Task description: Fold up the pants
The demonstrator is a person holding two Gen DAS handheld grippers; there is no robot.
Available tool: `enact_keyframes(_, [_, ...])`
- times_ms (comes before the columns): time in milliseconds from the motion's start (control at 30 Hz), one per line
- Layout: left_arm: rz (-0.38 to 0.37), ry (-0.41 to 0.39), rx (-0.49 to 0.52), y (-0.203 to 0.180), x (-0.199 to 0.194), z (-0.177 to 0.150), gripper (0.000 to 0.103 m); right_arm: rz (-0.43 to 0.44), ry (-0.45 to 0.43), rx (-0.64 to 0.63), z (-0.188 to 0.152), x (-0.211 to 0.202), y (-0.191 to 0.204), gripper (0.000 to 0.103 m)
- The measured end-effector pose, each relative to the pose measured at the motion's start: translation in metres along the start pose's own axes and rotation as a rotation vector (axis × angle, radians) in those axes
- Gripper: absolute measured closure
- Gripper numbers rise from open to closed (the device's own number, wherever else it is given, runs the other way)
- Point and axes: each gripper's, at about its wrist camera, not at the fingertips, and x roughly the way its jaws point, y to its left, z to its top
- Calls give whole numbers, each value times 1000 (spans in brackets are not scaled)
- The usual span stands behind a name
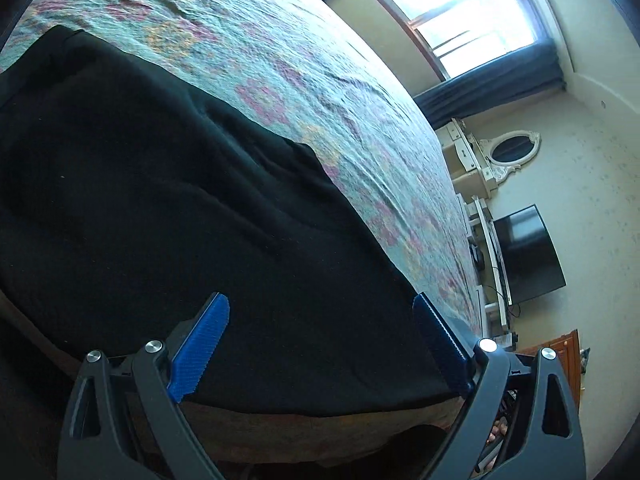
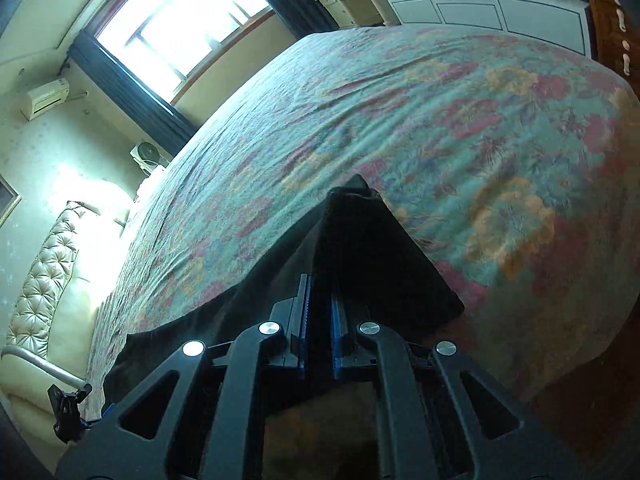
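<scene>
A: Item: black fabric pants [image 1: 168, 200], lying on floral bedspread [image 1: 280, 60]. We are pinching an edge in right gripper [image 2: 319, 304], jaws closed; left gripper [image 1: 322, 344] gaping, empty.

B: Risk: we are gripping thin cloth; it may slip, the fold skewing.

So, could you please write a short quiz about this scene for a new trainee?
1. True or false: the left tongs are shut on the black pants.
2. Which tongs grip the pants? A. left B. right C. both
3. Fill in: the pants lie on a bed with a ____ bedspread.

Key:
1. False; their blue fingers stand wide apart above the cloth.
2. B; the right tongs pinch a raised fold of the pants.
3. Floral.
</scene>
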Motion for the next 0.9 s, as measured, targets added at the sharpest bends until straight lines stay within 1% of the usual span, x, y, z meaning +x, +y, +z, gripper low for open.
enact_keyframes(100, [-14, 45, 28, -12, 15, -9, 11, 16, 49, 114, -11, 10, -31, 95])
enact_keyframes(133, [-20, 58, 35, -15, 20, -13, 11, 16, 69, 160, -14, 13, -42, 93])
enact_keyframes(200, [-22, 88, 58, -20, 29, -19, 11, 30, 77, 251, -21, 14, -59, 90])
enact_keyframes(233, [-22, 101, 72, -23, 33, -23, 11, 37, 74, 286, -24, 13, -65, 85])
enact_keyframes(267, [-19, 113, 85, -25, 37, -26, 11, 47, 70, 309, -24, 11, -69, 82])
enact_keyframes(333, [-9, 139, 111, -28, 44, -30, 11, 45, 53, 317, -23, 8, -71, 67])
enact_keyframes(400, [-4, 154, 114, -28, 50, -34, 11, 36, 10, 352, -22, 2, -76, 59])
enact_keyframes(433, [-3, 153, 110, -26, 50, -34, 11, 55, 5, 379, -23, 2, -80, 57])
enact_keyframes(500, [-8, 153, 106, -25, 49, -33, 11, 75, 21, 391, -22, 8, -83, 57])
enact_keyframes(600, [-15, 155, 96, -18, 46, -33, 11, 110, 14, 393, -21, 17, -85, 46])
enact_keyframes(667, [-16, 153, 96, -16, 47, -35, 11, 110, 21, 402, -18, 25, -84, 46])
enact_keyframes(700, [-16, 152, 99, -15, 46, -35, 11, 105, 18, 401, -17, 25, -83, 64])
enact_keyframes(733, [-18, 150, 100, -16, 46, -34, 11, 123, 14, 381, -14, 24, -81, 85])
enact_keyframes(767, [-24, 147, 98, -15, 45, -35, 11, 147, 7, 353, -10, 20, -77, 85])
enact_keyframes(833, [-38, 140, 90, -21, 47, -35, 11, 136, -18, 302, -5, 6, -70, 86])
enact_keyframes(900, [-35, 135, 90, -20, 44, -35, 11, 99, 9, 298, -7, 7, -79, 86])
